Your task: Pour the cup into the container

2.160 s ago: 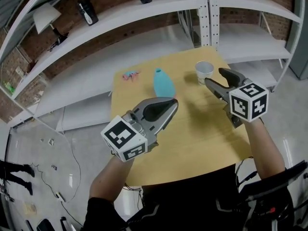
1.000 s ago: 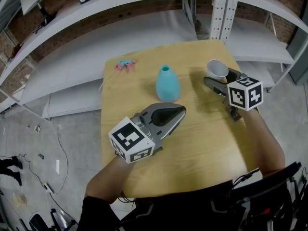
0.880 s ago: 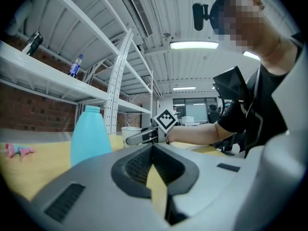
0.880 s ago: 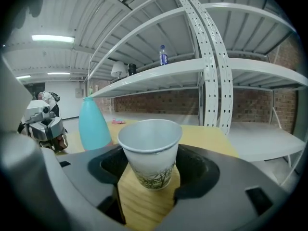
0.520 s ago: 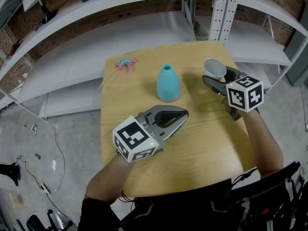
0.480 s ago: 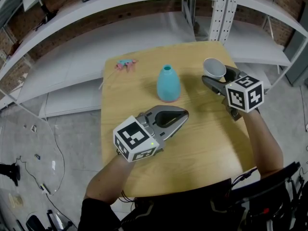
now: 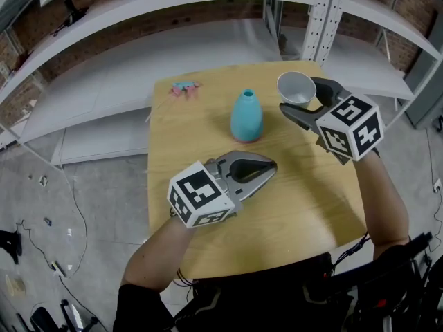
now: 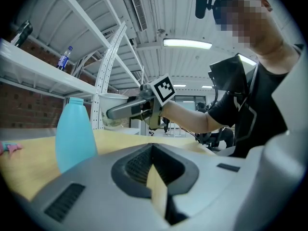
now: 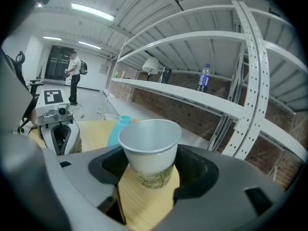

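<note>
The white paper cup (image 9: 149,150), a tapered cone with a rolled rim and a green leafy print low on its wall, sits between the jaws of the right hand-held gripper (image 7: 299,97), which have just closed in and press its sides. It hangs over the far right corner of the pale, grained wooden bench (image 7: 311,192). To its left, apart, stands the container, a smooth turquoise bottle (image 7: 246,116), teardrop-shaped with a narrow open neck. Nearer the person, the left hand-held gripper (image 7: 270,166) has its jaws together and holds nothing. A small pink-and-blue object (image 7: 184,88) lies at the far left corner, and white metal shelves (image 7: 138,19) stand beyond.
</note>
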Motion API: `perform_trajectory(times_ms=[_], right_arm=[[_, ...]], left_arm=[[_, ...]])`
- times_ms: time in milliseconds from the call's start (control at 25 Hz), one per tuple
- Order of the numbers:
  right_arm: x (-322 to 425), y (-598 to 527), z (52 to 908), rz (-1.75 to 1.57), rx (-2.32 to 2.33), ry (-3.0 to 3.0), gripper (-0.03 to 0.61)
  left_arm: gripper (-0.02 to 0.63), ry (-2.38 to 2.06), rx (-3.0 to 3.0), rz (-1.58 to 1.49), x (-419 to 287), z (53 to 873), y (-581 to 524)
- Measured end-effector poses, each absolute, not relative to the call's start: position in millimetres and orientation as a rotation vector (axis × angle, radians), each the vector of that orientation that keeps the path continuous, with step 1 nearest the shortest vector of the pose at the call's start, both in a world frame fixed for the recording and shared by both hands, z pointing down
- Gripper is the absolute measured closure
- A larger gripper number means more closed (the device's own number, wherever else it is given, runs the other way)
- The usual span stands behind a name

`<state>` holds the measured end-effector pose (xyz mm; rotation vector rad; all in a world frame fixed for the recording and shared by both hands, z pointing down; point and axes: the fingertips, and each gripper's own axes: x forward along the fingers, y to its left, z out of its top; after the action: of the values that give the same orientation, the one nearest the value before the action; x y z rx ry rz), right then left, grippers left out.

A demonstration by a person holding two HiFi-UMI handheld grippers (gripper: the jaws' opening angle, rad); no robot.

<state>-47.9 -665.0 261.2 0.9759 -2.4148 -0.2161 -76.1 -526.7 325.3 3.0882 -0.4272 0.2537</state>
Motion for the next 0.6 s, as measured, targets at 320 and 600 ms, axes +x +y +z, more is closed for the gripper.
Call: perform_trajectory(times_ms=[320,600], right_arm=[[-72,-668,252,-0.353,0.917,-2.307,0.276],[-88,-668,249,-0.477,0.878,-2.207,0.276]], left_arm=[[0.612,-0.415,3.083,0.262,-76,326,-525],[0.612,-0.375,3.090,0.272,-75,327,-520]])
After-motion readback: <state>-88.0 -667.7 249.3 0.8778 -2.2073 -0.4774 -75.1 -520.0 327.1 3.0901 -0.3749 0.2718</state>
